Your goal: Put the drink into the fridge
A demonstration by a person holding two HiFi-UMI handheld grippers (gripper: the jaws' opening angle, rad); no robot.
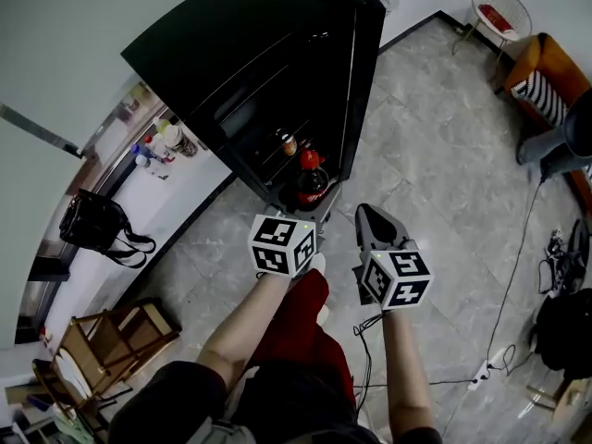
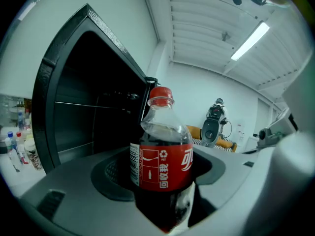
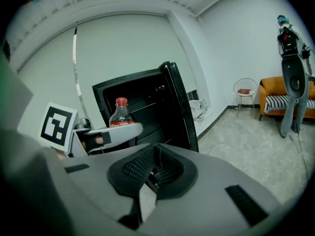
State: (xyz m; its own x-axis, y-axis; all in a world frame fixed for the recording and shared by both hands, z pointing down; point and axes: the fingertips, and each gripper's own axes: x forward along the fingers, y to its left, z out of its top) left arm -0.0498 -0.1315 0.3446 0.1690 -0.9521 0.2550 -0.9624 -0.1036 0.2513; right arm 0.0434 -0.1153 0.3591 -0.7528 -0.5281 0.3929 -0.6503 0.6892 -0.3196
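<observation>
**Cola bottle clamped upright in the left jaws, open fridge just ahead**

The left gripper's [image 2: 162,200] jaws stand wide, pressed on either side of the clear plastic cola bottle with a red label and red cap [image 2: 161,167]. They grip it low on the body. The bottle stands upright, cap up, its long axis crosswise to the jaws. The right gripper [image 3: 152,173] has its jaws together with nothing between them and sits just beside the left one. Ahead of the bottle, a little to its left in the left gripper view, is the dark inside of the black fridge [image 1: 250,54]. Its glossy black door [image 3: 176,102] stands open. The left hand is nearer, so the coming move looks like a forward carry onto a shelf.
</observation>
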